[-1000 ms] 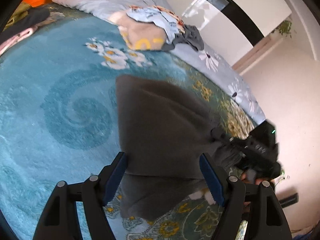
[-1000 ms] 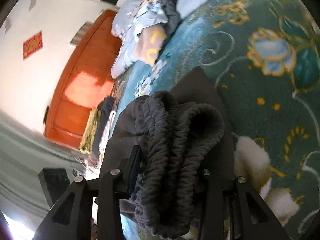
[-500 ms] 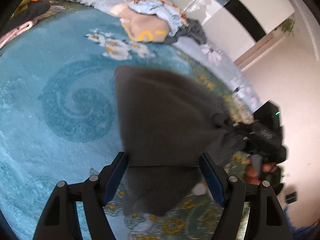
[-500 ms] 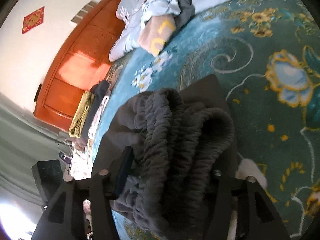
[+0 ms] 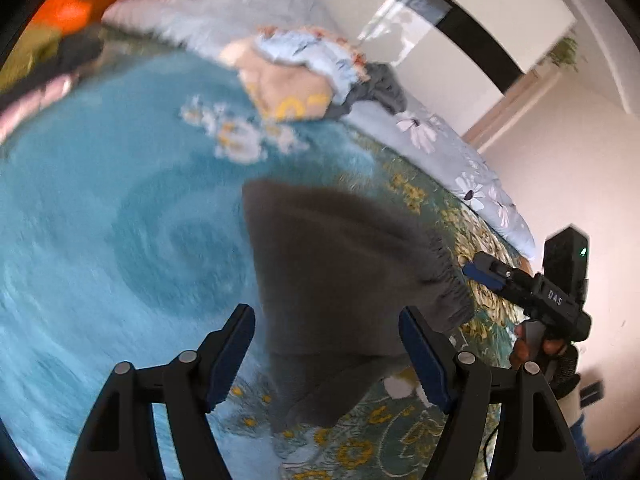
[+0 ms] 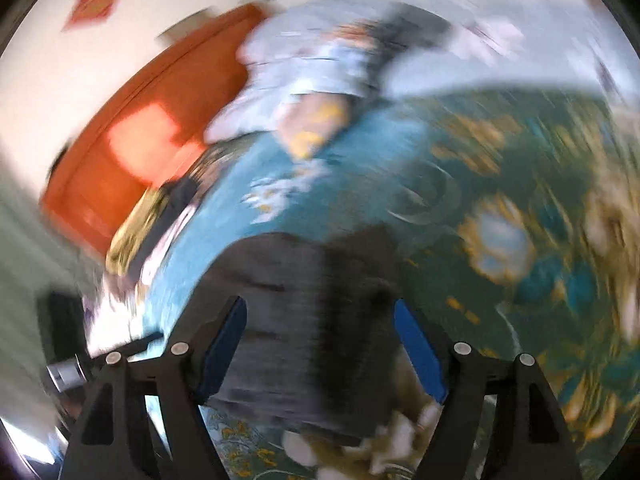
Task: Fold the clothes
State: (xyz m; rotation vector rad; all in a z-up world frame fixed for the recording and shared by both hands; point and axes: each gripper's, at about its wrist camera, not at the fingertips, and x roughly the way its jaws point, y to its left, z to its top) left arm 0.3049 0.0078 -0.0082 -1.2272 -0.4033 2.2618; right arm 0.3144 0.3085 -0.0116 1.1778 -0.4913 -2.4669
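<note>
Dark grey trousers [image 5: 332,264] lie folded on the blue floral blanket [image 5: 120,240], their gathered waistband toward the right. My left gripper [image 5: 326,356] hovers over their near edge, jaws open, nothing between the pads. In the left wrist view my right gripper [image 5: 476,270] is just right of the waistband, off the cloth, a hand holding it. The right wrist view is blurred: the right gripper [image 6: 320,356] is above the grey trousers [image 6: 304,320], its jaws opening wide, and the cloth lies below them, not pinched.
A heap of unfolded clothes [image 5: 304,76] sits at the far side on a pale floral quilt [image 5: 460,148]. A stack of folded garments [image 5: 44,68] lies at the far left by the orange headboard [image 6: 120,152]. A wall rises right of the bed.
The right gripper has let go of the bunched waistband, opened wide and lifted and rolled; the trousers now lie flatter. The left gripper stayed open over the near edge.
</note>
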